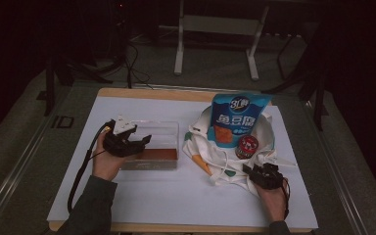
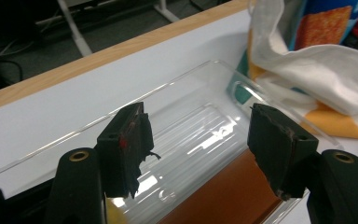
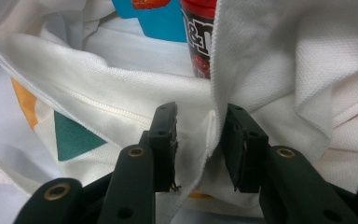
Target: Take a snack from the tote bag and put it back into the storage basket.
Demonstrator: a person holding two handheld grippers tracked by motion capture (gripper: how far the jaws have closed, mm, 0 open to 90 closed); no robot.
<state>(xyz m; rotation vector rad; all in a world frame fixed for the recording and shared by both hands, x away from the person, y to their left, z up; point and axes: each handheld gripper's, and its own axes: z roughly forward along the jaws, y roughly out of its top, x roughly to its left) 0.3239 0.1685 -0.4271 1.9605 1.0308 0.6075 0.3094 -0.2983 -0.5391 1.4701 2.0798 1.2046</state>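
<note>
Black pads of my right tool [image 3: 196,140] stand partly apart around a fold of the white tote bag [image 3: 279,79], seemingly not clamped; it could slip free and sag against the red candy tub [image 3: 200,32]. My left tool [image 2: 196,140] is open, empty, above the clear plastic tray [image 2: 200,126] on the bench [image 1: 142,196]; a careless dip could shove it.

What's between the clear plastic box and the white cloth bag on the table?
Nothing: in the high view, a narrow strip of bare white table top separates the clear plastic box from the white cloth bag.
</note>
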